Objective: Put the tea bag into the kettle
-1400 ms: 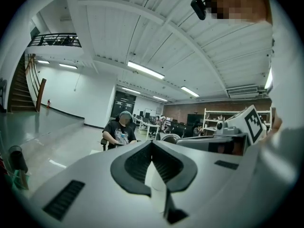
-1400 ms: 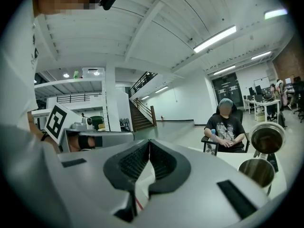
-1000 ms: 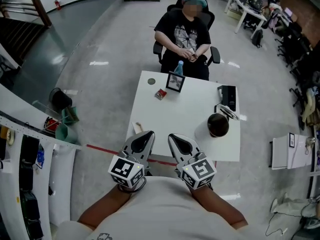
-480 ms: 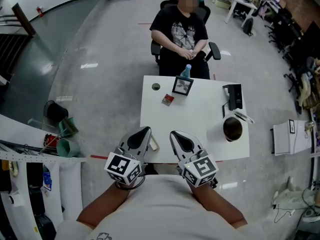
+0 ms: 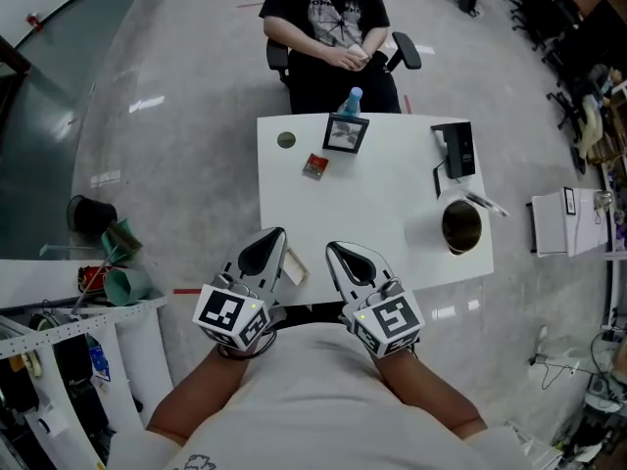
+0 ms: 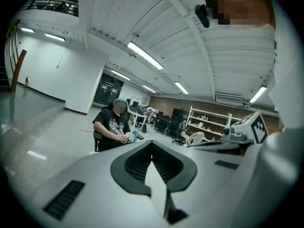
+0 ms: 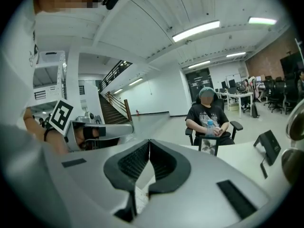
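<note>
A dark round kettle (image 5: 461,225) stands open-topped at the right side of the white table (image 5: 382,213); its edge shows in the right gripper view (image 7: 293,158). A small red packet (image 5: 314,165), apparently the tea bag, lies at the far left part of the table. My left gripper (image 5: 276,235) and right gripper (image 5: 336,251) hover side by side over the table's near edge, close to my body. Both are shut with nothing between the jaws, as the left gripper view (image 6: 152,142) and right gripper view (image 7: 149,141) show.
A small beige flat thing (image 5: 294,268) lies at the near edge beside the left gripper. A picture frame (image 5: 345,132), a blue bottle (image 5: 351,101), a round green disc (image 5: 286,140) and a black device (image 5: 457,150) sit at the far side. A person (image 5: 328,18) sits behind the table.
The head view has shifted, so the table and seated person sit higher in the frame. Both grippers stay shut and together at the near edge.
</note>
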Action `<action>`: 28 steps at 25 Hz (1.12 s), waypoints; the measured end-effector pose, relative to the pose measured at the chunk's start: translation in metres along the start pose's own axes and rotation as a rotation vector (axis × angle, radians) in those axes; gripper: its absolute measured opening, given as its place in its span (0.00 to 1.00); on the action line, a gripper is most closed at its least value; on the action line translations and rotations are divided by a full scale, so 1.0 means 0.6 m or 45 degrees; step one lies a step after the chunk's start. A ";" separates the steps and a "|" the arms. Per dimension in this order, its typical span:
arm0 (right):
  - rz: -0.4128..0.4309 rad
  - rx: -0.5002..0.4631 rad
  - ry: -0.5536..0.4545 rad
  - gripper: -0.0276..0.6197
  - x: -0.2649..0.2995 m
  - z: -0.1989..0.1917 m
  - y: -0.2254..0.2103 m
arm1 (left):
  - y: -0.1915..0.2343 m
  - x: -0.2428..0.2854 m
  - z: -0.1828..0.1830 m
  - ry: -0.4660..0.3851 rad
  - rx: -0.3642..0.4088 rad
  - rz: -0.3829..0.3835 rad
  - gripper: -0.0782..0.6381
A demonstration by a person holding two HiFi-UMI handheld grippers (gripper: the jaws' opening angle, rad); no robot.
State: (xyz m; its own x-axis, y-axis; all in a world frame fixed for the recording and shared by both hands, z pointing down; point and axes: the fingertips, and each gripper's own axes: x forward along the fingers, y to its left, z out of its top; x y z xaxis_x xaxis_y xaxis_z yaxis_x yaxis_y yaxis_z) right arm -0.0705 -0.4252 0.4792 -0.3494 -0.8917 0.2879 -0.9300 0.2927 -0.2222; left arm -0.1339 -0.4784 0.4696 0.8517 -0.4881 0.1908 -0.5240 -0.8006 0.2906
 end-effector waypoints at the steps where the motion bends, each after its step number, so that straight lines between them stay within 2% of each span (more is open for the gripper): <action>1: 0.003 -0.011 -0.008 0.06 0.007 0.004 -0.007 | 0.007 0.007 0.000 0.003 -0.003 0.013 0.12; 5: 0.031 -0.005 -0.020 0.06 0.044 0.025 -0.041 | 0.027 0.034 -0.007 0.040 -0.017 0.047 0.12; 12: 0.043 -0.016 0.059 0.06 0.114 0.018 -0.120 | 0.067 0.106 -0.008 0.061 -0.066 0.080 0.12; 16: 0.023 -0.075 0.142 0.06 0.159 -0.020 -0.177 | 0.077 0.152 -0.023 0.098 -0.085 0.069 0.12; 20: 0.008 -0.077 0.203 0.06 0.206 -0.053 -0.233 | 0.105 0.194 -0.054 0.133 -0.105 0.085 0.12; 26: 0.046 -0.110 0.300 0.07 0.270 -0.112 -0.282 | 0.147 0.256 -0.118 0.204 -0.132 0.114 0.12; 28: 0.063 -0.135 0.342 0.10 0.292 -0.139 -0.292 | 0.163 0.275 -0.142 0.229 -0.142 0.114 0.12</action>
State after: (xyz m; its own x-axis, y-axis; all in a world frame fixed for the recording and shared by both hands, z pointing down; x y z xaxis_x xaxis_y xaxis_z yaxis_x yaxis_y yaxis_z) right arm 0.0219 -0.6042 0.6461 -0.3992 -0.7560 0.5187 -0.9128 0.3807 -0.1476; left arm -0.0452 -0.6075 0.6096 0.7912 -0.4779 0.3816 -0.6040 -0.7085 0.3650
